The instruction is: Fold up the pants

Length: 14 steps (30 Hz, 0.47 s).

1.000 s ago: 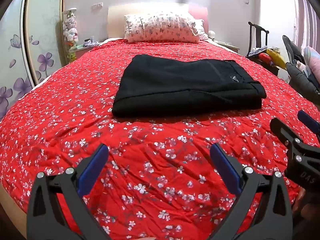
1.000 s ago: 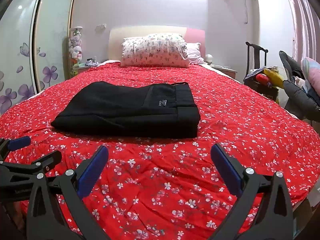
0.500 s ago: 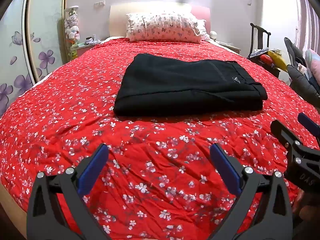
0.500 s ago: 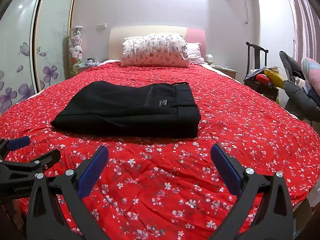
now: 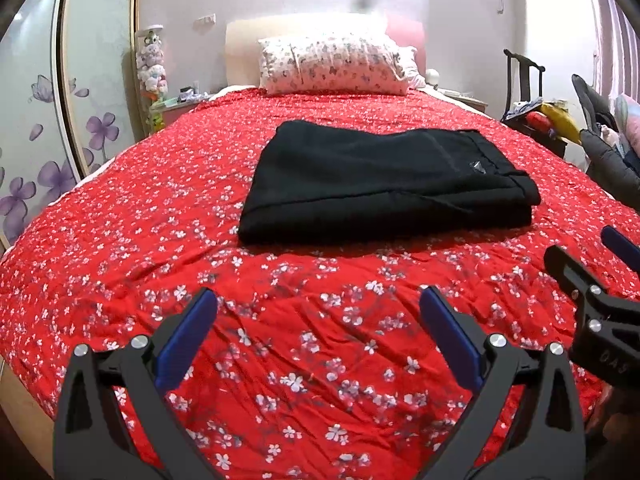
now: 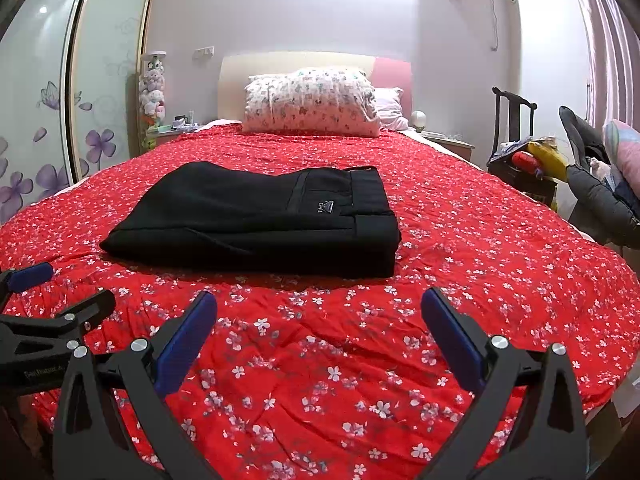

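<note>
Pants: the black pants (image 5: 384,184) are lying folded into a flat rectangle in the middle of the bed, with the waistband and a small logo facing the right side.
Left gripper (image 5: 318,320): its blue-padded fingers are standing spread wide over the near part of the bed, holding nothing and well apart from the pants.
Right gripper (image 6: 320,320): its fingers are also spread wide and pinching nothing, hovering near the foot of the bed.
Around: a flowered pillow (image 6: 312,102) is leaning at the far end against a cream headboard (image 6: 296,62); a dark chair (image 6: 516,136) piled with red and yellow things is standing to the right.
Surface: a red bedspread (image 5: 120,220) with small white flowers is covering the bed, lightly wrinkled near the grippers.
Room: wardrobe doors (image 6: 48,92) painted with purple flowers are lining the left side.
Hard to make out: the small items on the far left nightstand are too small to tell; the grey padded thing at the right edge is being cut off.
</note>
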{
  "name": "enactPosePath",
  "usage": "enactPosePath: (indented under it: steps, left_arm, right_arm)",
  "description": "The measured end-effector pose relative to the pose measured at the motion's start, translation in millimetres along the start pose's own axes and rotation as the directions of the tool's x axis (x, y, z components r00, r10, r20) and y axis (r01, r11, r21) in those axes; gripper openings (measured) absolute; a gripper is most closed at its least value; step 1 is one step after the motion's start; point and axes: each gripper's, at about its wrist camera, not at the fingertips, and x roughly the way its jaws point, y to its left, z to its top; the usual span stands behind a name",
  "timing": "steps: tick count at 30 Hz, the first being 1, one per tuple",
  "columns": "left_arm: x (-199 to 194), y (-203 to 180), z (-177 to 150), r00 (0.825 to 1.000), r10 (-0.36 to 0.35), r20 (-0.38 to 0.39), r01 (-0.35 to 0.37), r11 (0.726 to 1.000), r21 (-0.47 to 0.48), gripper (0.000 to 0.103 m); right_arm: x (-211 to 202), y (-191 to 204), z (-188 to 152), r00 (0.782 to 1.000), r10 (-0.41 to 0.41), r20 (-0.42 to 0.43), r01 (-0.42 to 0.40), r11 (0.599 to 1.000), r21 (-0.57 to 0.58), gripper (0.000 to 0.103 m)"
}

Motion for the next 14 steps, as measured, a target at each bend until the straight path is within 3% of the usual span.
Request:
enactPosePath:
  steps: [14]
  left_arm:
    - [1.6, -1.4, 0.7, 1.0, 0.012, 0.001, -0.012, 1.0, 0.011, 0.101]
  right_arm:
    - [4.6, -5.2, 2.0, 1.0, 0.001, -0.002, -0.001, 1.0, -0.003, 0.102]
